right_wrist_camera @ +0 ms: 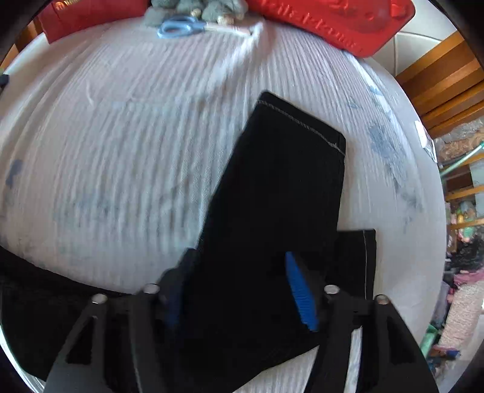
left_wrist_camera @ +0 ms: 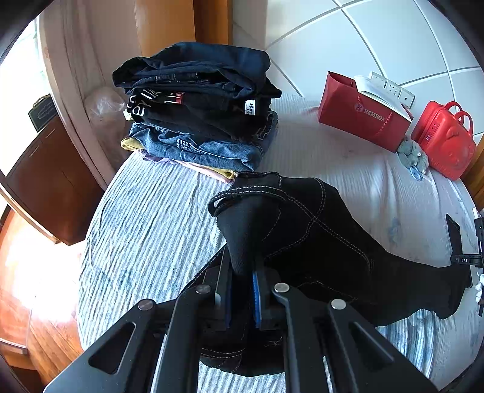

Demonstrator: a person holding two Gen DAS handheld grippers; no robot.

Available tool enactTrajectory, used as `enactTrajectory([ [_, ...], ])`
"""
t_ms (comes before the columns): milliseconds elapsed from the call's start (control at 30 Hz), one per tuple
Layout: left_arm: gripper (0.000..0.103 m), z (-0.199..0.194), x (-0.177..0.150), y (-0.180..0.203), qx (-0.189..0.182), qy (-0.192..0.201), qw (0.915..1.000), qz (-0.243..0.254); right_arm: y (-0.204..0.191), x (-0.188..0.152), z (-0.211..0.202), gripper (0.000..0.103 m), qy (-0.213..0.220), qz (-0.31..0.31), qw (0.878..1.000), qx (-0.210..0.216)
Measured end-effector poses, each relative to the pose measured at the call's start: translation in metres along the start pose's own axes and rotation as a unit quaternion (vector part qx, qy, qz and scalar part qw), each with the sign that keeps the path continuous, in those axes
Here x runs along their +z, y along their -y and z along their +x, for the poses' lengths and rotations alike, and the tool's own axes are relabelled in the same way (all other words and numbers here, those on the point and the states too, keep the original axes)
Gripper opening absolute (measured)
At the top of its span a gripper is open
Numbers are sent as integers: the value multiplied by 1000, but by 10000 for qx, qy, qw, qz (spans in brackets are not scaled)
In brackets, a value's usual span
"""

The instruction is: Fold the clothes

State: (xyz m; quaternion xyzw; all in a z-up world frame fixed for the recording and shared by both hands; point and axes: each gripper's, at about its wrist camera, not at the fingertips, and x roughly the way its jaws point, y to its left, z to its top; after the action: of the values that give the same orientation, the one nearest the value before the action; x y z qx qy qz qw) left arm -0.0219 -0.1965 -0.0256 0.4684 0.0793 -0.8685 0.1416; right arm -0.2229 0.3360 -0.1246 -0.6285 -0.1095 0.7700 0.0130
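A pair of black jeans (left_wrist_camera: 317, 235) with pale stitching lies stretched across the striped bed (left_wrist_camera: 151, 226). My left gripper (left_wrist_camera: 242, 260) is shut on a bunch of fabric at the waist end, lifting it slightly. The leg runs right toward my right gripper (left_wrist_camera: 466, 260), seen at the frame edge. In the right wrist view the hemmed trouser leg (right_wrist_camera: 281, 181) lies between the blue-padded fingers of my right gripper (right_wrist_camera: 239, 252), which stand wide apart and open. A second hem edge (right_wrist_camera: 363, 260) shows beside the right finger.
A stack of folded clothes (left_wrist_camera: 202, 105) sits at the bed's far left. A red paper bag (left_wrist_camera: 360, 115), a red case (left_wrist_camera: 444, 142), a grey plush toy (left_wrist_camera: 413, 152) and blue scissors (right_wrist_camera: 181, 25) lie by the white headboard. A dark wooden cabinet (left_wrist_camera: 45, 181) stands left.
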Motion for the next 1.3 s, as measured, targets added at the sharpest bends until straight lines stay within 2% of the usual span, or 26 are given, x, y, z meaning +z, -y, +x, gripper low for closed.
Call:
enactTrajectory([
  [67,9,-3,4,1,-14,30,10000,29,21,-3,-15,18,228,315,9983,428],
  [167,9,-14,14,0,-165,121,9998,-13,63,-6,-59,16,896,812,9882,936],
  [233,9,-24,19,0,-340,161,9993,-69,101,-18,-106,14,1546,1246,9724,1225],
  [267,9,-27,18,1,-401,146,9991,-46,120,-26,-132,9,1893,1457,9632,1230],
  [333,9,-31,14,5,-501,89,9987,39,164,-57,-180,8,2491,1884,9437,1092],
  [400,9,-31,8,10,-557,-11,9983,142,208,-100,-204,7,2667,2361,9259,1262],
  [467,10,-22,-2,16,-534,-187,9980,278,233,-141,-201,7,2467,2703,9247,1050],
  [533,11,-7,-14,20,-508,-423,9973,311,246,-177,-173,7,1915,2968,9318,839],
  [600,11,9,-24,20,-468,-711,9958,326,250,-217,-130,8,1186,3304,9319,908],
  [633,13,17,-28,21,-387,-819,9952,359,248,-234,-109,12,816,3435,9316,866],
  [667,13,25,-31,21,-285,-919,9946,396,249,-248,-90,22,470,3542,9312,718],
  [700,14,31,-34,21,-192,-991,9940,419,249,-262,-72,27,128,3641,9296,551],
  [733,15,36,-37,20,-101,-1053,9934,437,250,-271,-62,34,-77,3680,9291,374],
  [767,15,39,-39,19,-75,-1090,9931,418,252,-275,-59,36,-149,3671,9298,207],
  [800,15,41,-40,17,-67,-1111,9930,392,255,-272,-65,39,-32,3633,9315,149],
  [867,16,40,-40,17,-59,-1107,9932,364,260,-264,-79,62,274,3545,9346,77],
  [933,17,38,-40,17,-52,-1096,9934,338,259,-244,-93,74,729,3370,9375,463],
  [1000,20,31,-39,17,-30,-1052,9940,282,255,-216,-97,74,1056,3236,9336,1117],
  [1100,25,8,-35,15,14,-856,9961,208,243,-176,-85,74,1138,3066,9272,1825],
  [1167,45,-13,-30,13,65,-666,9976,167,228,-158,-76,74,1081,2901,9305,1956],
  [1300,60,-44,-14,9,141,-225,9996,136,198,-125,-56,74,948,2560,9377,2151],
])
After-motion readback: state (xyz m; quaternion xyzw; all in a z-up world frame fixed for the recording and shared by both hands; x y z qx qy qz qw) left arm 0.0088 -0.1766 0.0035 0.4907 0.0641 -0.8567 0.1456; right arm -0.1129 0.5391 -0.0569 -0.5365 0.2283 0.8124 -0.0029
